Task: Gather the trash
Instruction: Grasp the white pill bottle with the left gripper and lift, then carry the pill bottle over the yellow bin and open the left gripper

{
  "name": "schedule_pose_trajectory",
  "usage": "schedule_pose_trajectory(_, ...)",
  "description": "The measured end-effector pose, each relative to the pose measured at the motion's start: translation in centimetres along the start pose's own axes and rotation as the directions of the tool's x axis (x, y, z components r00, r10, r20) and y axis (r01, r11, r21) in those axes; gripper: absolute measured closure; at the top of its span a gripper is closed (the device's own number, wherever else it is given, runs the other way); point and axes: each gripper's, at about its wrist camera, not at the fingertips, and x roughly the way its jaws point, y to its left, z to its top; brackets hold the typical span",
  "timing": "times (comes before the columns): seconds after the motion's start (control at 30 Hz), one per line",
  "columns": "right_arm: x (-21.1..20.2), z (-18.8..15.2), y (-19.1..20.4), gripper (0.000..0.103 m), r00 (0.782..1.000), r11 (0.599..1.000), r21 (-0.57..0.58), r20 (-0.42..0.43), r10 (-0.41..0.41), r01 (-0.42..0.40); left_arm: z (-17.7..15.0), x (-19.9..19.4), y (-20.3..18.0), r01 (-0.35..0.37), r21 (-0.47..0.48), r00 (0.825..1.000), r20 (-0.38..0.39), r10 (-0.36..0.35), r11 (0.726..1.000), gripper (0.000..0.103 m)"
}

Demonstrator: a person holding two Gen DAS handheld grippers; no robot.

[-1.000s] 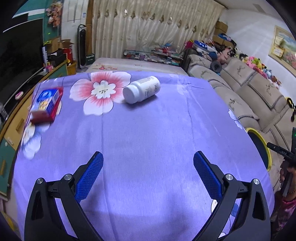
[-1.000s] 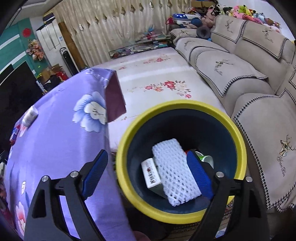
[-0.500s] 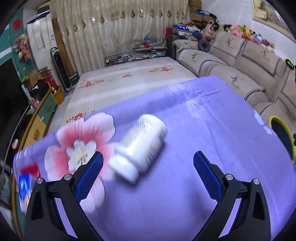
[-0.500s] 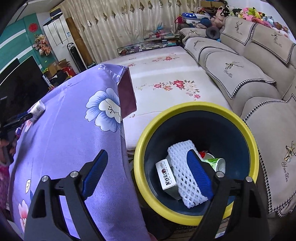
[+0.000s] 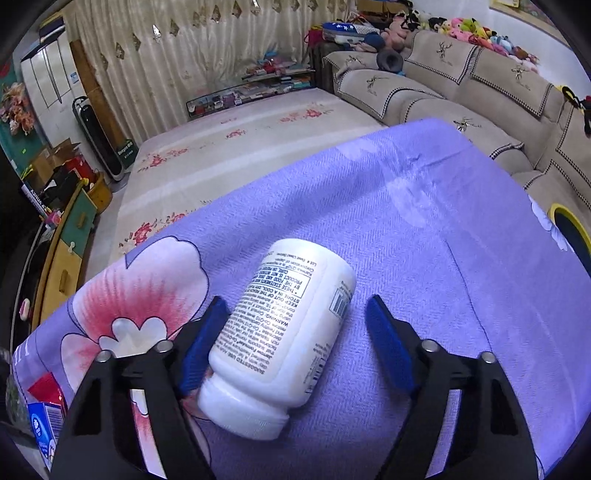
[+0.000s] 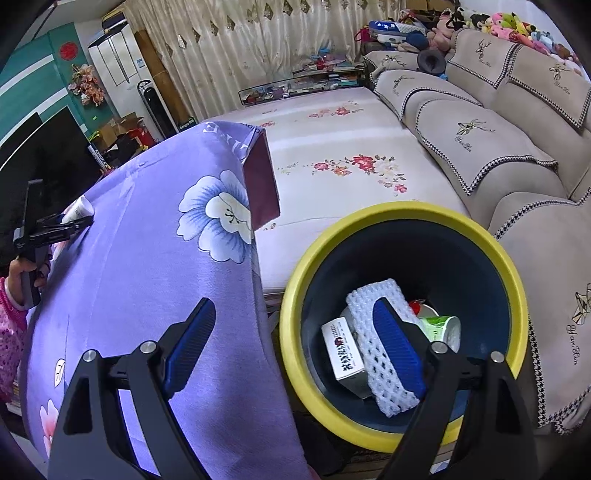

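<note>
White bottle on its side on purple-clothed counter, between fingers of wide-open left hand-held gripper, cap at 6 o'clock, touching left pad, right hand-held gripper wide, empty, over bin.

A purple flowered cloth covers the bench. Beyond it lies a pale floral mat, with a beige sofa to the right carrying plush toys. Cream curtains hang behind.
</note>
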Motion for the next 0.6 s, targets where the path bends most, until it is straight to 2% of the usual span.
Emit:
schedule_pose_trajectory(0.1, 0.0, -0.1, 0.2, 0.021, 1.000, 1.000, -0.001, -0.002, 0.006, -0.006, 0.2, 0.0, 0.3, 0.025, -0.011, 1.000, 0.003, -0.025, 1.000, 0.047)
schedule_pose_trajectory(0.13, 0.0, -0.2, 0.2, 0.021, 1.000, 1.000, 0.000, -0.002, 0.009, -0.009, 0.1, 0.1, 0.3, 0.030, -0.017, 1.000, 0.003, -0.030, 0.999, 0.049)
schedule_pose_trajectory(0.4, -1.2, -0.9, 0.0, 0.021, 0.999, 0.999, 0.011, 0.012, 0.034, -0.034, -1.2, -2.0, -2.2, 0.022, -0.004, 1.000, 0.021, -0.022, 1.000, 0.051)
schedule_pose_trajectory(0.6, -4.1, -2.1, -1.0, 0.021, 0.997, 0.998, 0.021, 0.056, 0.058, -0.059, -2.0, -6.3, -8.1, 0.050, 0.037, 0.998, 0.045, -0.052, 0.998, 0.051)
